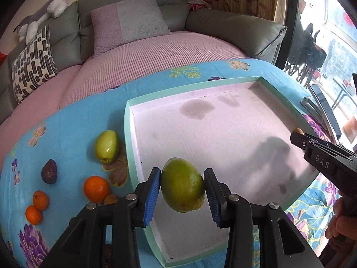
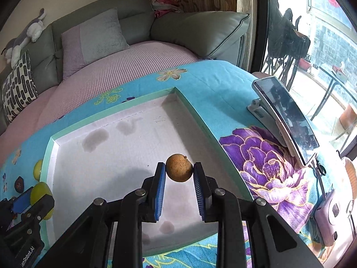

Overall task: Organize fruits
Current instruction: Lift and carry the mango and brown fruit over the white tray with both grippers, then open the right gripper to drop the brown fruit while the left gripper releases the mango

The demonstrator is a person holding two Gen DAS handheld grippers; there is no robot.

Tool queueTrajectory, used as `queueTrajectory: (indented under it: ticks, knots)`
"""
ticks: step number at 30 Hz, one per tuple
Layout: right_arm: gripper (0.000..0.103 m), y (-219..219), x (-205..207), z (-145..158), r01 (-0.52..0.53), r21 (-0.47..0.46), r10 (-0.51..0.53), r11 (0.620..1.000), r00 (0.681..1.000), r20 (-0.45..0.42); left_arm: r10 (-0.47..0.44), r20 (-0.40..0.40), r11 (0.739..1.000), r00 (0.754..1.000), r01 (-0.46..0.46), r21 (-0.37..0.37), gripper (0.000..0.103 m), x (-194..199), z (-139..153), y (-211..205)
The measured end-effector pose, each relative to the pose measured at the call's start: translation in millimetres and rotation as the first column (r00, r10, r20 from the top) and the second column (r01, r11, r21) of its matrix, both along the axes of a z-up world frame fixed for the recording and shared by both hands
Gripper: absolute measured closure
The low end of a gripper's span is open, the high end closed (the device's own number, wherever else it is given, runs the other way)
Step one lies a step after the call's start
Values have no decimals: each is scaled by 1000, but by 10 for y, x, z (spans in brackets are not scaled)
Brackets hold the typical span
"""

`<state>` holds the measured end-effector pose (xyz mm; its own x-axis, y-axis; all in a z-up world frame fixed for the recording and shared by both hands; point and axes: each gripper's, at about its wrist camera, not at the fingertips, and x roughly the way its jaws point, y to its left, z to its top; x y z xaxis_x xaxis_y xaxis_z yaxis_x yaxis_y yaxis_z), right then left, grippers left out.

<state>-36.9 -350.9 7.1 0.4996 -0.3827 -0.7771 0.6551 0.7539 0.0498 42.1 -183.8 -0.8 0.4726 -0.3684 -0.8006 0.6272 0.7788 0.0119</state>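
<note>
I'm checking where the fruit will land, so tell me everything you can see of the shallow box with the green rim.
The shallow box is a wide rectangular tray, apparently cardboard, with a low mint-green rim and a white floor marked by several grey stains. It lies flat on the blue floral cloth. No fruit rests in it; shadows fall across its floor. The left hand-held gripper holds a green fruit over its near left edge, and the right hand-held gripper holds a small brown fruit above the floor.

Both wrist cameras look steeply down along their own fingers, close above the shallow white tray with a mint-green rim. The 2 views share this tray, the turquoise floral cloth and the grey sofa beyond.
</note>
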Motion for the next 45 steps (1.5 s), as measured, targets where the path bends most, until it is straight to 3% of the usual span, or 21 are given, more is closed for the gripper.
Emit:
queueTrajectory:
  ticks: [9,17,35,41,43,45]
  knots:
    - [77,-10,24,-164,-18,33,19,999,999,-35,14,-19,1000,1000,-14,25,61,46,-146,-38]
    - [76,49,119,-173,-50,-26,48,998,995,-82,46,-35,999,998,-46,-1,61,84,-158,-37]
    - [76,88,144,-181,-69,-14,68,998,994,-85,63,-32,998,998,-63,-2,59,64,-121,-15]
    - [68,61,112,-178,-55,-10,54,998,995,-87,67,-22,998,997,-68,-12,52,44,-70,15]
    - [66,60,102,-169,-56,-8,55,998,995,-84,73,-16,997,997,-74,-14,45,41,-48,28]
    - [60,63,92,-159,-57,-6,57,998,995,-77,83,-6,996,997,-83,-18,44,39,-18,51]
